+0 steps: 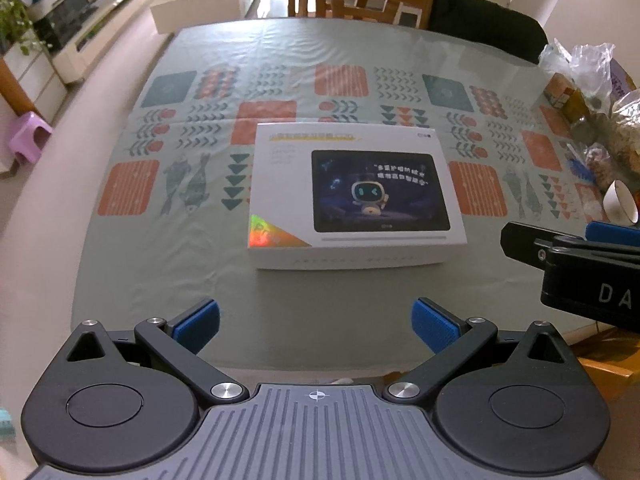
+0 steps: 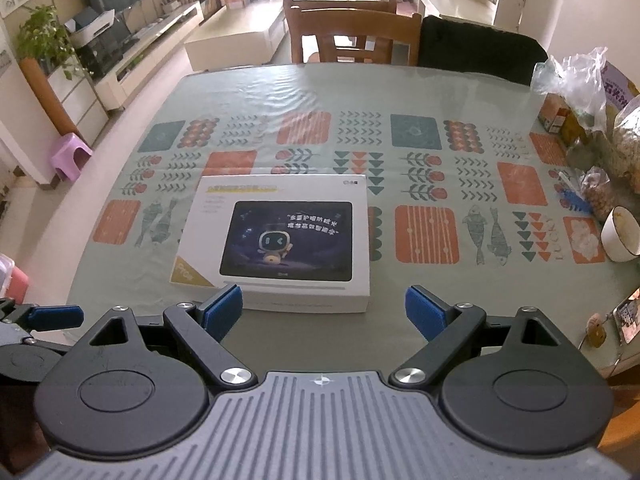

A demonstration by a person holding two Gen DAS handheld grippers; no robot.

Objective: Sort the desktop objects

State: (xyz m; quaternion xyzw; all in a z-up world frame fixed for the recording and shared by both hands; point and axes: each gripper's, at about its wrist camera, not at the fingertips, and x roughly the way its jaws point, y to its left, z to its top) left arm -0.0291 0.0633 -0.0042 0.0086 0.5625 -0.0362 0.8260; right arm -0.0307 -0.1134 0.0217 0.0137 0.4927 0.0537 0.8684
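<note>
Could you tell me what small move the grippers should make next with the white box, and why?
Probably ease both forward toward the white box. It lies flat on the table, untouched, and the left gripper and right gripper are both open and empty, short of its near edge.

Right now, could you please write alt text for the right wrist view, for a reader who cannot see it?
A white tablet box lies flat on a patterned tablecloth, just beyond the open right tongs, which hold nothing. A white bowl and food bags sit at the table's right edge; wooden chairs stand behind.
</note>
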